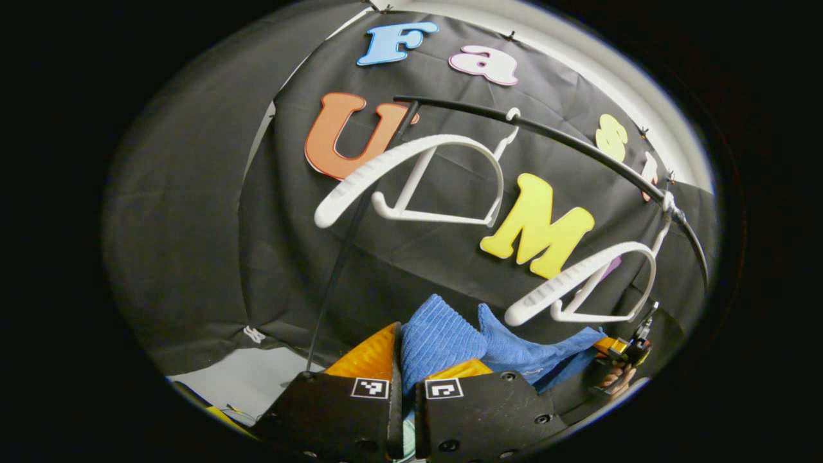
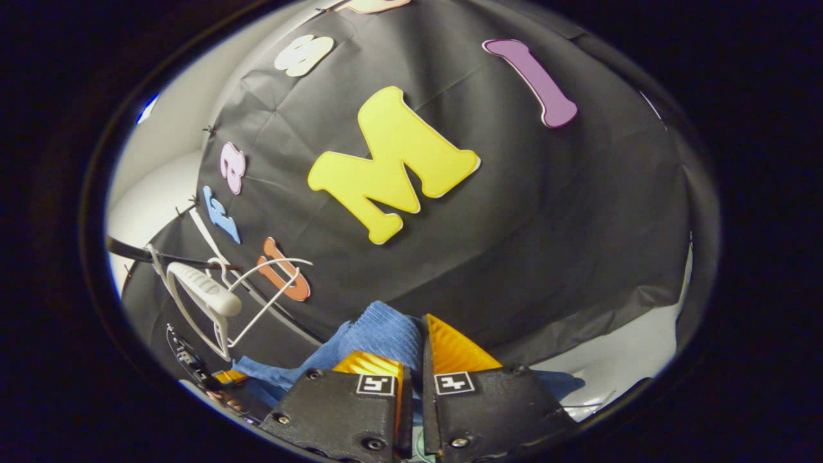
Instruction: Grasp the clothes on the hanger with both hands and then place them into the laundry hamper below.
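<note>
Left gripper view: left gripper has its orange fingers closed on a fold of the blue cloth; square black-and-white markers on both finger mounts, no readable writing.
Rail: two bare white hangers hang from a black rail above the cloth.
Far end: right gripper grips the cloth's other end.
Right gripper view: fingers pinch the cloth; left gripper sits low at left, below one hanger.
</note>
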{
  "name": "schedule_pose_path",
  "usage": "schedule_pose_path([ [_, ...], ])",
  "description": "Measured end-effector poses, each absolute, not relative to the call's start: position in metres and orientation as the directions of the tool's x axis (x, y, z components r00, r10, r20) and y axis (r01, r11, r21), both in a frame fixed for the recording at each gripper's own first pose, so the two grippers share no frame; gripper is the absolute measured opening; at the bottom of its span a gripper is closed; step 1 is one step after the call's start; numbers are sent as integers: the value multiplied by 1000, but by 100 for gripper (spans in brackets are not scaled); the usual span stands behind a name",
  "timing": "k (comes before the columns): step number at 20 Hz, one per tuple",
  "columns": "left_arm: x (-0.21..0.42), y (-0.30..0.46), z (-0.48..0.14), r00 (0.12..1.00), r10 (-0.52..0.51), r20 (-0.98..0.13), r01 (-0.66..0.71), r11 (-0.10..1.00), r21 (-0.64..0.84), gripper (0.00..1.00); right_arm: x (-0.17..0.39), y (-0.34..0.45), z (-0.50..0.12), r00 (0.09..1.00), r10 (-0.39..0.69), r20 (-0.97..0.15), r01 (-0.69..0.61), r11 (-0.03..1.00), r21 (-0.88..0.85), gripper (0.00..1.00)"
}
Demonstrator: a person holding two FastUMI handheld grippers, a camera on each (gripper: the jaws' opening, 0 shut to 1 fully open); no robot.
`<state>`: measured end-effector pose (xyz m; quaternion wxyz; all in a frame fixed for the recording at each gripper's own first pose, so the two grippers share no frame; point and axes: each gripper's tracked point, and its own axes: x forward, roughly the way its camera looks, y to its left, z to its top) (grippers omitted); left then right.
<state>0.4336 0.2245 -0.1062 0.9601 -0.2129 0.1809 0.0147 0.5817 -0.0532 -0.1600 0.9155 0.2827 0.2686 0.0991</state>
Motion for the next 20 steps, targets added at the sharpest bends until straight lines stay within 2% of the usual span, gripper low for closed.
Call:
schedule_pose_path([
  [7, 400, 206, -123, 923, -60, -380, -74, 942, -328, 6, 541, -34, -178, 807, 351, -475, -30, 827, 561, 8],
  [13, 375, 169, -118, 925, -143, -352, 23, 946, -325, 6, 502, 4, -185, 775, 405, -485, -66, 816, 575, 8],
  [14, 371, 162, -117, 924, -161, -346, 44, 946, -322, 6, 499, 12, -184, 769, 420, -483, -81, 812, 578, 4],
  [15, 367, 156, -114, 924, -175, -339, 64, 947, -314, 6, 491, 20, -183, 762, 430, -484, -92, 812, 576, 8],
  [20, 353, 128, -100, 922, -240, -304, 144, 941, -307, 6, 464, 64, -179, 721, 504, -476, -173, 796, 580, 8],
])
